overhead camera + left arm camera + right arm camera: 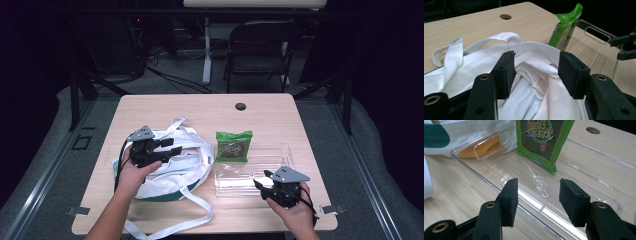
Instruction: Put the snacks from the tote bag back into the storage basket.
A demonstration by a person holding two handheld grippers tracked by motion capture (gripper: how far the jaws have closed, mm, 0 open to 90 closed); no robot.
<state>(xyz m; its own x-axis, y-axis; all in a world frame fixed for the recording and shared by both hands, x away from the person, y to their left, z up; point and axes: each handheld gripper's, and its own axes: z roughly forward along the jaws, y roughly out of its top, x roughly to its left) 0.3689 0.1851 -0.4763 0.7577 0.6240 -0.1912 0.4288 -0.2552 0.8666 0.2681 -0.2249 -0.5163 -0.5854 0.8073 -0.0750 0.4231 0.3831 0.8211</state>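
A white tote bag with green patches lies on the left half of the table, its straps spread out. My left gripper hangs over the bag's mouth. In the left gripper view it is open, with the bag's rim and inner cloth showing between the jaws, untouched by the pads. A green snack packet leans upright at the left end of a clear plastic tray. My right gripper is open at the tray's near rim, holding nothing.
The wooden table has a round cable hole near its far edge. A dark folding chair stands beyond it. One long bag strap trails toward the table's front edge.
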